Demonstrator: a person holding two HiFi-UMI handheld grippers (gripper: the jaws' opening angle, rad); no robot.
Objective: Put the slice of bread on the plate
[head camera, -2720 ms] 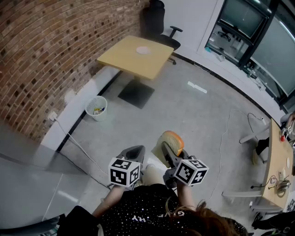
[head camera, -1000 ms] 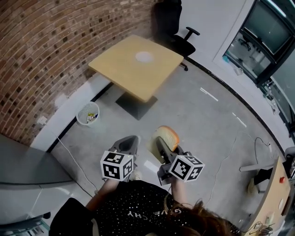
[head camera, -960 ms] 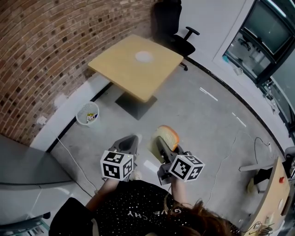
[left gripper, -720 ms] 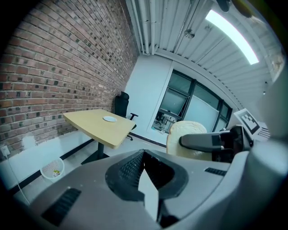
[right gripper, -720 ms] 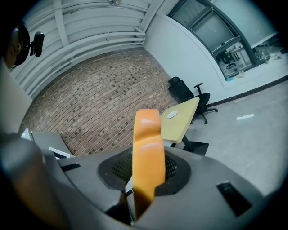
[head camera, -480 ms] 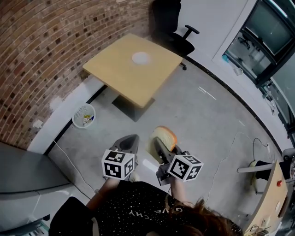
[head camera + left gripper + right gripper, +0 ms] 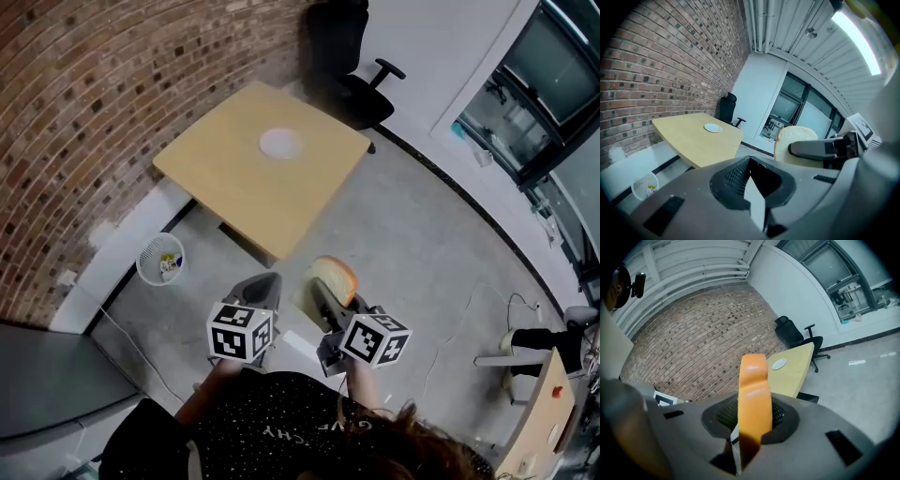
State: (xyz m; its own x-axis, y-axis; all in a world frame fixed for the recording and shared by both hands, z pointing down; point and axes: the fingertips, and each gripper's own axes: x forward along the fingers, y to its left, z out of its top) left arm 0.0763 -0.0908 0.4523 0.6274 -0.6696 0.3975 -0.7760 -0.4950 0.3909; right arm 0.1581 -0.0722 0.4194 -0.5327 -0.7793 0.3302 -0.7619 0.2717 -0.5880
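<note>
A small white plate lies on the far part of a light wooden table ahead of me. My right gripper is shut on a slice of bread with an orange-brown crust, held upright on edge over the floor, short of the table. In the right gripper view the bread stands between the jaws, with the plate beyond it. My left gripper is beside it on the left, shut and empty. The left gripper view shows the plate and the bread off to the right.
A black office chair stands behind the table. A white mesh wastebasket sits by the brick wall at the left. The table's pedestal base rests on the grey concrete floor. Another desk with cables is at the far right.
The table and plate have come nearer and lower in the head view as the person walks toward them. Both grippers keep their pose, the right still holding the bread.
</note>
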